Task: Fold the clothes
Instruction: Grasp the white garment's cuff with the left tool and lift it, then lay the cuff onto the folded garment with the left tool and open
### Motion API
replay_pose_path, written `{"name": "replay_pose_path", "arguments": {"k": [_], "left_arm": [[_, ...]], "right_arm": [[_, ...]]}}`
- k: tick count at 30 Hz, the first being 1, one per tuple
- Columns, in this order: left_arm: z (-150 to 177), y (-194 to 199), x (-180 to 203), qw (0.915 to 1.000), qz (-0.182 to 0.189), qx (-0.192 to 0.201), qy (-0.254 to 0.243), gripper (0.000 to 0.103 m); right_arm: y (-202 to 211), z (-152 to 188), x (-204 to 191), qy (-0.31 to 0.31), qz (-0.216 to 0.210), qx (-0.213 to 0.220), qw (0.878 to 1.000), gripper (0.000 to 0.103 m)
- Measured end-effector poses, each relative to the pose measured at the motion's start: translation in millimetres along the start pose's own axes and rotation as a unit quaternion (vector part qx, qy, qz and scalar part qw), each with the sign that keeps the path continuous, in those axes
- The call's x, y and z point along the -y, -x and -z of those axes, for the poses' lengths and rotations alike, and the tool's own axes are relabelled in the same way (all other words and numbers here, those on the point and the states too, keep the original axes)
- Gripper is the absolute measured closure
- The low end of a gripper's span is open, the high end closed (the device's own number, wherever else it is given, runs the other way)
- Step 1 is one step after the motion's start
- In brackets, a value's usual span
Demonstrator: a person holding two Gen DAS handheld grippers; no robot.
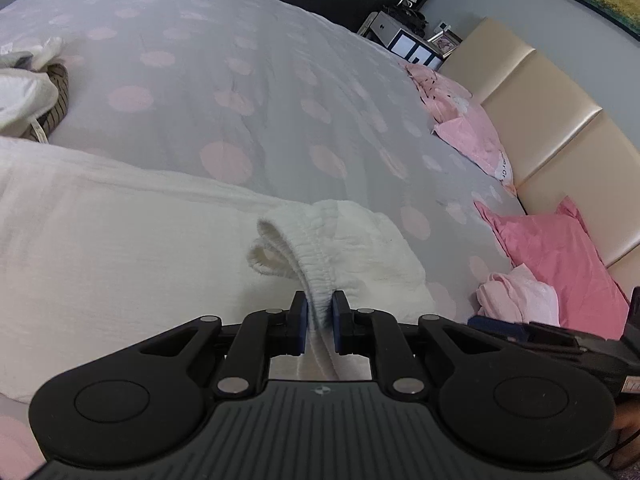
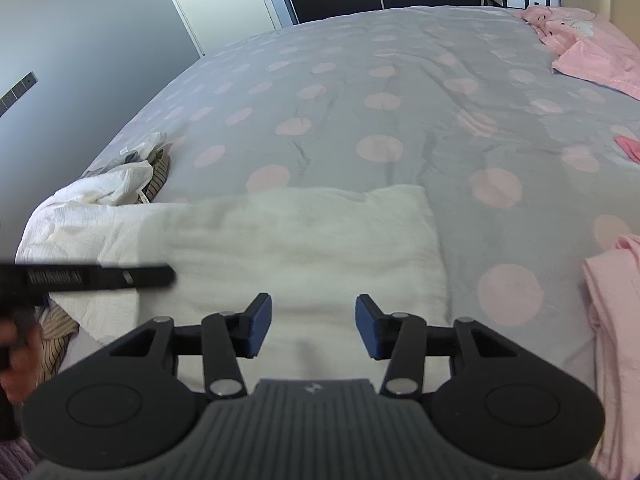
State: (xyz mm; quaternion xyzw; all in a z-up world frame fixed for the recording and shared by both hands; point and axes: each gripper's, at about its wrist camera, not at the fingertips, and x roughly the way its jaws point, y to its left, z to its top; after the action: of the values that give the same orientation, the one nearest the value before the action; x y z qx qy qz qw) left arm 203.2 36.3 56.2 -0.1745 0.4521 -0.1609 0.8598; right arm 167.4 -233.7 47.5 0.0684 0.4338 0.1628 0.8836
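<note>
Item: white crinkle-cotton garment with elastic waistband (image 1: 132,248), flat on the grey duvet with pink dots (image 1: 240,80), mid-fold.

My left gripper (image 1: 320,316) is clamped on the waistband at 6 o'clock; my right gripper (image 2: 314,328) hovers with jaws apart over the cloth. Next, I judge: carry the band across toward 9 o'clock. Unsorted pile of white and striped clothes (image 2: 120,184) at 10; pink pillows (image 1: 560,256) at 3.

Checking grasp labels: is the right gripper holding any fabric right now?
No. The right gripper is wide open above the white garment, with nothing between its pads, while the left gripper pinches the elastic waistband.
</note>
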Motion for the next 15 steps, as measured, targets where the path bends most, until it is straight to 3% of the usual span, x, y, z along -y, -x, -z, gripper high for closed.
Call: {"name": "replay_pose_path", "arguments": {"k": [9,15], "left_arm": [[-48.8,76.0,-13.6,0.9963,-0.059,0.037,-0.05,0.093],[-78.8,122.6,-37.9,0.9847,-0.137,0.024,-0.104,0.093]], "right_arm": [[13.8,33.3,7.1,0.026,0.021,-0.024,0.999,0.046],[9.5,43.7,9.2,0.03,0.022,-0.042,0.998,0.045]]}}
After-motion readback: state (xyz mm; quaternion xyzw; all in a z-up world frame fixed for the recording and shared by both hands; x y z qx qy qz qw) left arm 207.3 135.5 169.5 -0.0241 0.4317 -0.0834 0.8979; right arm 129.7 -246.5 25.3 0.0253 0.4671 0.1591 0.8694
